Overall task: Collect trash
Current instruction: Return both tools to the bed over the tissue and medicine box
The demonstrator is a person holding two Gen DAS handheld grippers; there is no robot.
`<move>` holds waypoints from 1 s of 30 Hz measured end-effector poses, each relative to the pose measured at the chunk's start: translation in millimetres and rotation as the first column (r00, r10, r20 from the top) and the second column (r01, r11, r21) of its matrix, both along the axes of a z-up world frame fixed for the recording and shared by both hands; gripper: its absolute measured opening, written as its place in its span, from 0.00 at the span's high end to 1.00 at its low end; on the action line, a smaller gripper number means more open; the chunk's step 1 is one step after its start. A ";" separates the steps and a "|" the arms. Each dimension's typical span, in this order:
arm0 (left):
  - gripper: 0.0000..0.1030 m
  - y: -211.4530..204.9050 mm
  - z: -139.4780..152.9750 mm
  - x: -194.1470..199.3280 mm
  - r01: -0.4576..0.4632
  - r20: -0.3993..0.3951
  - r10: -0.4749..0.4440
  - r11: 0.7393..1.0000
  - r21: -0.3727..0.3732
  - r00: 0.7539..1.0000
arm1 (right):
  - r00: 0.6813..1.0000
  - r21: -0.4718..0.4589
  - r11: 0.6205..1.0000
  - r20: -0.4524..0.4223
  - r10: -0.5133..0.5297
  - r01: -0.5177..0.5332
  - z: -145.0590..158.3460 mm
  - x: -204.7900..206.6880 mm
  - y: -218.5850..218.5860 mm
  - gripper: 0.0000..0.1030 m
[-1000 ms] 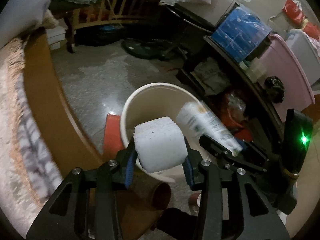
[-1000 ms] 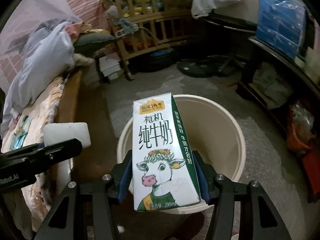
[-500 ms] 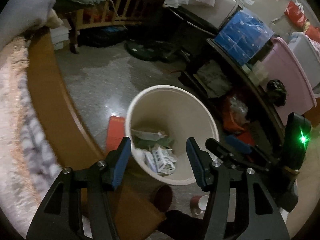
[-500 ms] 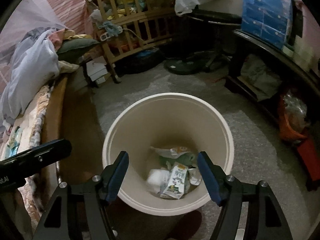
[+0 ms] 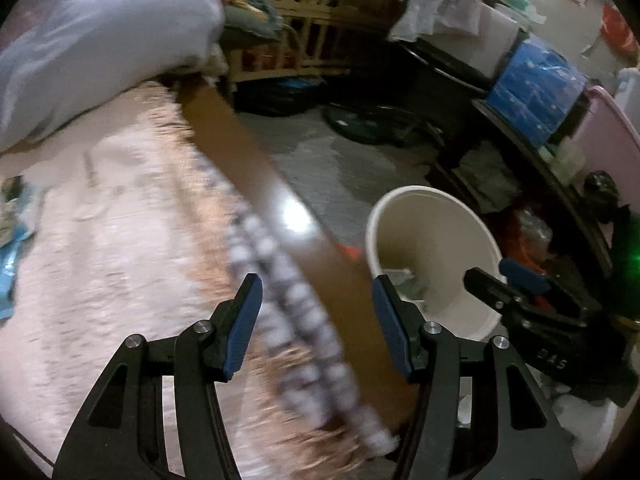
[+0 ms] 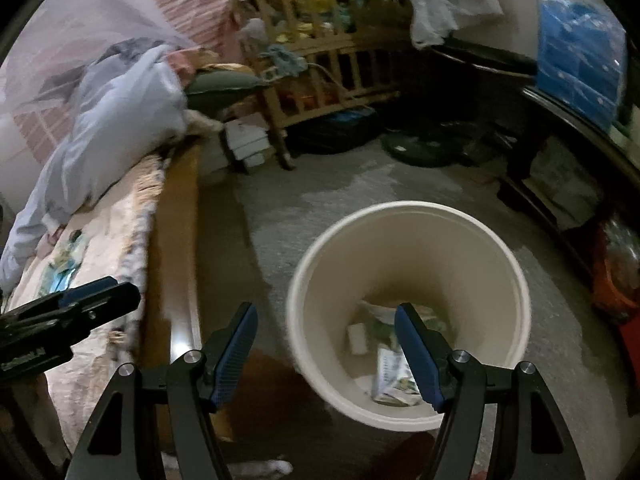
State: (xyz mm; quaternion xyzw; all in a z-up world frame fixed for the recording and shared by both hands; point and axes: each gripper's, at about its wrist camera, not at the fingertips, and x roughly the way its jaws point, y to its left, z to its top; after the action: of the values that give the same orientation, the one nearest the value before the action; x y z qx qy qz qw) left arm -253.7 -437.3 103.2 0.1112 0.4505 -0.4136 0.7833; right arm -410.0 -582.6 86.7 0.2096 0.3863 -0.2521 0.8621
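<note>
We hold both the left gripper (image 5: 316, 320) and right gripper (image 6: 326, 354) wide and empty; trash (image 6: 390, 372) lies in the bucket (image 6: 508, 264)

Wooden crib (image 6: 320, 64), blue package (image 5: 536, 92)

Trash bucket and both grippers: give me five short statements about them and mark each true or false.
1. The left gripper holds a white foam block. False: nothing is between its open jaws.
2. The cream trash bucket stands on the floor beside the bed's wooden edge. True.
3. The bucket is empty. False: a milk carton and other scraps lie at its bottom.
4. The right gripper is open and holds nothing. True.
5. The left wrist view looks mostly at the bed cover, with the bucket off to the right. True.
</note>
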 end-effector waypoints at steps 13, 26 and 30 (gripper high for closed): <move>0.46 121.9 3.5 54.5 -0.208 0.064 0.205 0.977 0.047 0.977 | 0.972 0.037 0.971 0.030 0.235 -0.236 6.4 70.8 89.7 0.29; 0.46 267.9 6.1 142.3 -0.496 0.077 0.491 0.866 0.062 0.868 | 0.877 0.061 0.875 0.031 0.480 -0.481 2.8 165.2 191.9 0.29; 0.46 294.4 6.1 169.4 -0.551 0.079 0.546 0.831 0.076 0.834 | 0.833 0.061 0.831 0.041 0.552 -0.554 4.6 203.4 221.2 0.29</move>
State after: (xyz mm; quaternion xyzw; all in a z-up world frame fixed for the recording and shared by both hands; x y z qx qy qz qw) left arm -84.3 -142.9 109.3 0.0259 0.4613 -0.1466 0.8747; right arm -206.6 -361.4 91.4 0.1218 0.4298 0.0238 0.8943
